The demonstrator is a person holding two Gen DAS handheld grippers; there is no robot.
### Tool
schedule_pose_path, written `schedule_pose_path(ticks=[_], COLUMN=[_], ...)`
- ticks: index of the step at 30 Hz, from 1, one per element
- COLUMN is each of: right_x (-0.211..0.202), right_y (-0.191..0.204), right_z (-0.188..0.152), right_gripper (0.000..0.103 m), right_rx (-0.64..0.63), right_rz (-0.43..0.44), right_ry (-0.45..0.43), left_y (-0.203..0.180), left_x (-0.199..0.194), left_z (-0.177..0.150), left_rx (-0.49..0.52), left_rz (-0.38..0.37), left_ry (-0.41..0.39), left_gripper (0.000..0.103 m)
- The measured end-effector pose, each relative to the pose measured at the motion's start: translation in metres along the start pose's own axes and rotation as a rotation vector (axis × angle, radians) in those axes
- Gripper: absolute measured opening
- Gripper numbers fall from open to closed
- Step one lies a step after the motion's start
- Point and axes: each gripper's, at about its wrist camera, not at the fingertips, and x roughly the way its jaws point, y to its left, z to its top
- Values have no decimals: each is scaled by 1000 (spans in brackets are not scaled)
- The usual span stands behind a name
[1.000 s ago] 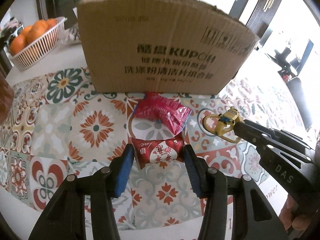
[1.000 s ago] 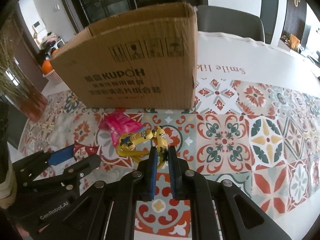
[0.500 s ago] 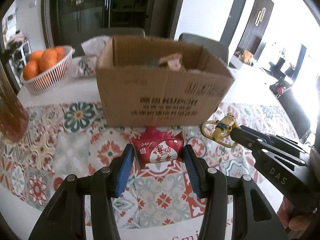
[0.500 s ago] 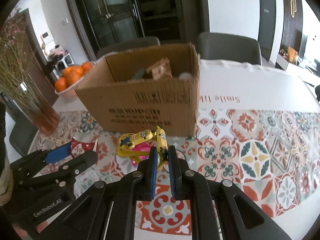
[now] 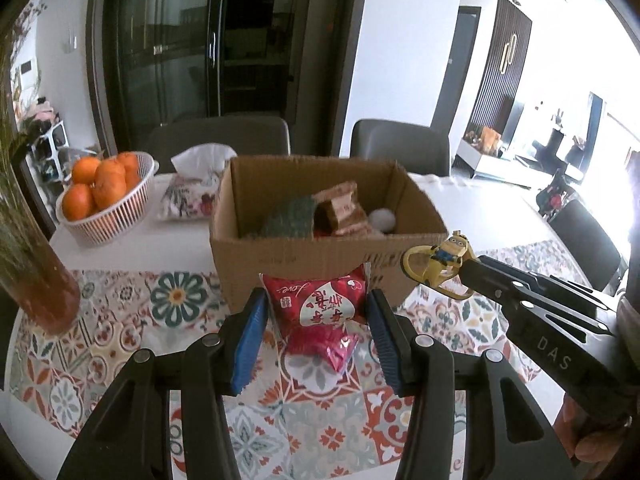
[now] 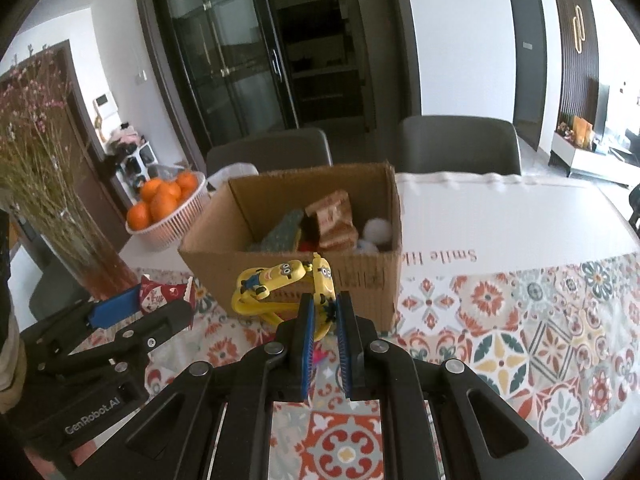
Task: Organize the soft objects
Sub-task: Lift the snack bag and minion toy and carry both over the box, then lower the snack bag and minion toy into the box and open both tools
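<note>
Left gripper (image 5: pixel 316 312) clamps red foil snack packet (image 5: pixel 318 303) | right gripper (image 6: pixel 323 312) pinches yellow cartoon-figure toy (image 6: pixel 286 284) | we clear the brown cardboard box (image 5: pixel 296 268) rim, probably releasing centrally.

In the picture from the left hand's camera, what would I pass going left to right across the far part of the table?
Vase of dried stems → basket of oranges → tissue pack → cardboard box → yellow minion toy.
</note>
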Motion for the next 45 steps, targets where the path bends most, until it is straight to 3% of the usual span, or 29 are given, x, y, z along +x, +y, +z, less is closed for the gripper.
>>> schedule_pose_path(ticks=[12,23,31,45], right_x=[-1,18,36,82], right_y=[7,16,15,6], right_z=[44,71,82,79], right_gripper=[12,12,12,12], right_rx=[-35,-86,-119,-120], right_rz=[-11,-19,-33,-41], right_ry=[-87,-102,-78,49], left_y=[5,14,19,22], left_x=[3,21,43,97], left_z=[44,73,85,89], left_rx=[32,61,71,132], left_rz=[15,36,35,84], left_ry=[-64,-78,-39,92], left_gripper=[50,50,50,51])
